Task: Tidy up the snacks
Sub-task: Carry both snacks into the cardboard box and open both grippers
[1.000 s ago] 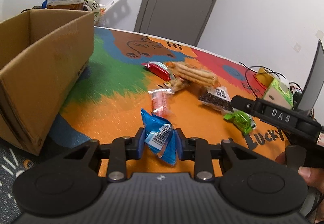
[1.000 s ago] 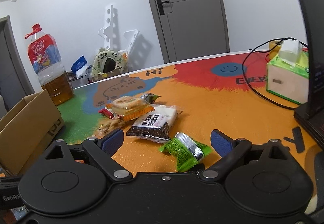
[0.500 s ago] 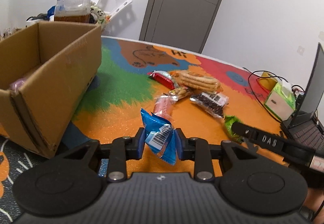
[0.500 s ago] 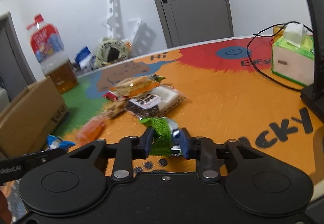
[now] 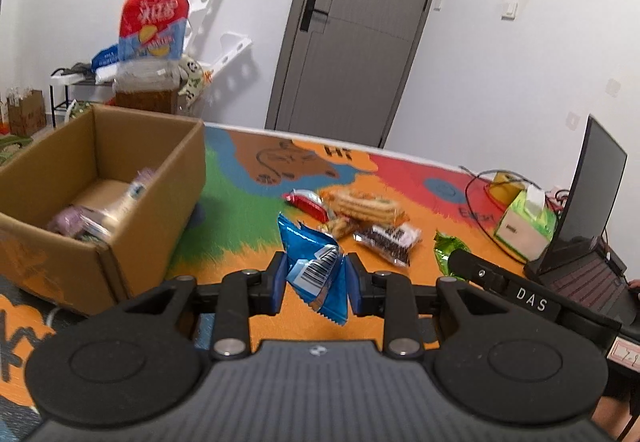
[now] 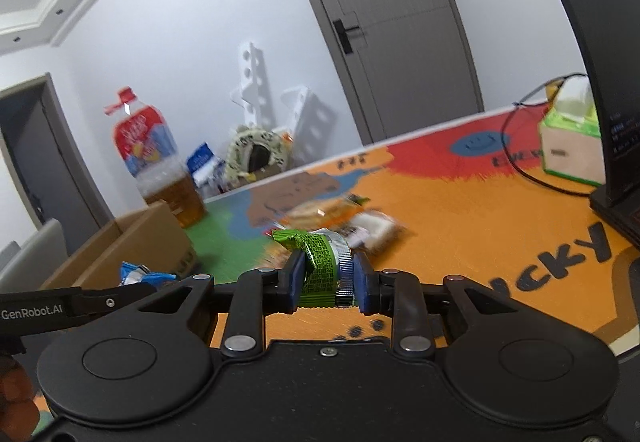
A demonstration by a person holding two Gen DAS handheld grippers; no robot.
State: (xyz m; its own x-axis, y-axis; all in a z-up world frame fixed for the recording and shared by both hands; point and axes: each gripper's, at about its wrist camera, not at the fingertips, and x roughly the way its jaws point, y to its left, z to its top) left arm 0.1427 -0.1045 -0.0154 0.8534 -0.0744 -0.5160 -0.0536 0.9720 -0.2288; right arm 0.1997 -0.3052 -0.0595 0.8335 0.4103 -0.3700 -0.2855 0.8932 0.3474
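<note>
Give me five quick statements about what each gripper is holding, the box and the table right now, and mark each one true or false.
1. The left gripper grips a blue snack packet. True.
2. The right gripper is empty. False: it is clamped on a green snack packet.
3. The cardboard box already holds some packets. True.
4. No snacks remain on the table. False: several packets lie in a cluster, among them a red packet.
5. The tissue box is inside the cardboard box. False: it stands on the table beside the laptop.
</note>
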